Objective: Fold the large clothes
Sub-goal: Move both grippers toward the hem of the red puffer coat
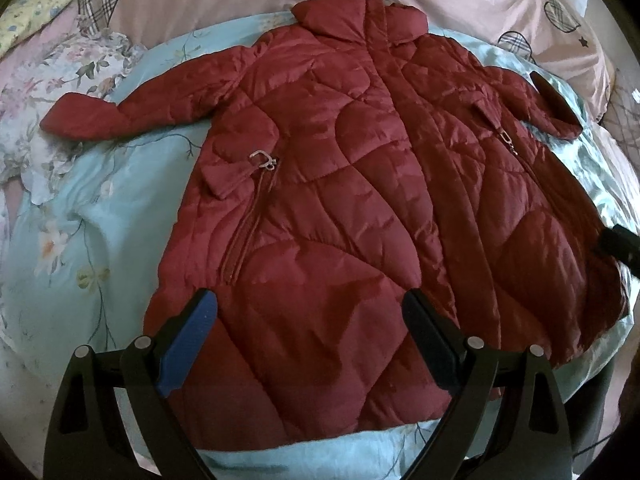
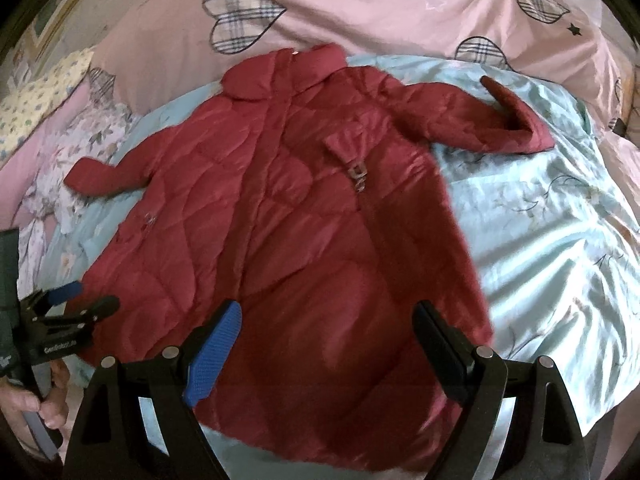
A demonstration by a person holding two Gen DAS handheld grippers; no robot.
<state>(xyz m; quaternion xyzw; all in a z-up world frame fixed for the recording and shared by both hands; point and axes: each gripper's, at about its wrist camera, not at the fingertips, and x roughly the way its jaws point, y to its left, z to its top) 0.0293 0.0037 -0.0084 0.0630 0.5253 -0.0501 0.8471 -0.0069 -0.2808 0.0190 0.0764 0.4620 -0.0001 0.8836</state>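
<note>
The red quilted coat (image 1: pixel 340 200) lay spread flat, front up, on the pale blue floral bedspread (image 1: pixel 80 248), directly ahead of and below both tongs; its long axis ran straight away from them, hem nearest, collar (image 1: pixel 356 16) farthest, so any fold had to begin at the hem or come in from a side.

The left gripper (image 1: pixel 310 344) hung over the hem's left half, its fingers well apart with nothing but the coat's surface showing between them, not touching it as far as could be judged; the right gripper (image 2: pixel 328 352) hung over the hem's right half, likewise spread wide and holding nothing. In the right wrist view the left gripper (image 2: pixel 66 304) showed at the left edge beside the coat's lower left corner, with the person's hand (image 2: pixel 44 400) on its handle.

The left sleeve (image 1: pixel 92 116) stretched out to the far left of the left tongs; the right sleeve (image 2: pixel 500 116) reached out to the far right of the right tongs, its cuff turned up; each sleeve was nearer to the tongs on its own side. The coat's right edge probably lay closer to the right tongs than the left edge did to the left.

No containers showed; only pink heart-patterned bedding (image 2: pixel 360 8) lay beyond the collar.
</note>
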